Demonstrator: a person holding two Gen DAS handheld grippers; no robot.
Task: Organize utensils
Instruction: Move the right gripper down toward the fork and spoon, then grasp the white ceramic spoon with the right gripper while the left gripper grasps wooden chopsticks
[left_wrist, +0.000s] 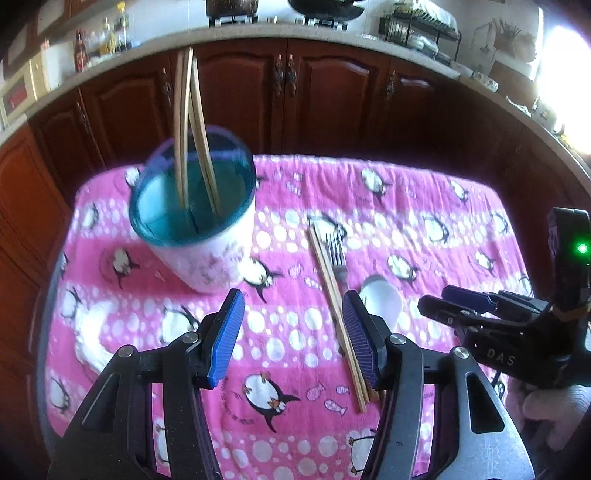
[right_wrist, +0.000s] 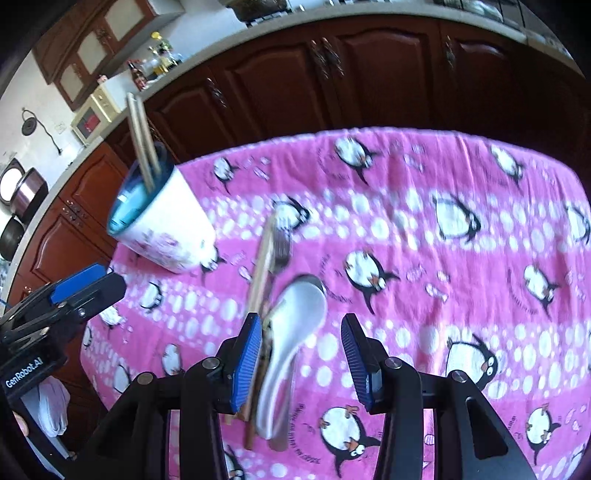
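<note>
Two grippers, both spread and holding nothing. Left gripper (left_wrist: 293, 332) hovers over the pink penguin cloth (left_wrist: 406, 206) on the surface — loose chopsticks (left_wrist: 334, 314) and fork (left_wrist: 338, 258) lie side by side just ahead. Cup (left_wrist: 199, 225) stands upright to the left with several chopsticks in it. Right gripper (right_wrist: 301, 360) straddles the white spoon (right_wrist: 291, 332) — pads not touching it.

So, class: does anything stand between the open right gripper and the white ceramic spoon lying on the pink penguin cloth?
Nothing visible does. The white ceramic spoon lies directly between the right gripper's open fingers, with wooden chopsticks and a metal fork alongside it.
</note>
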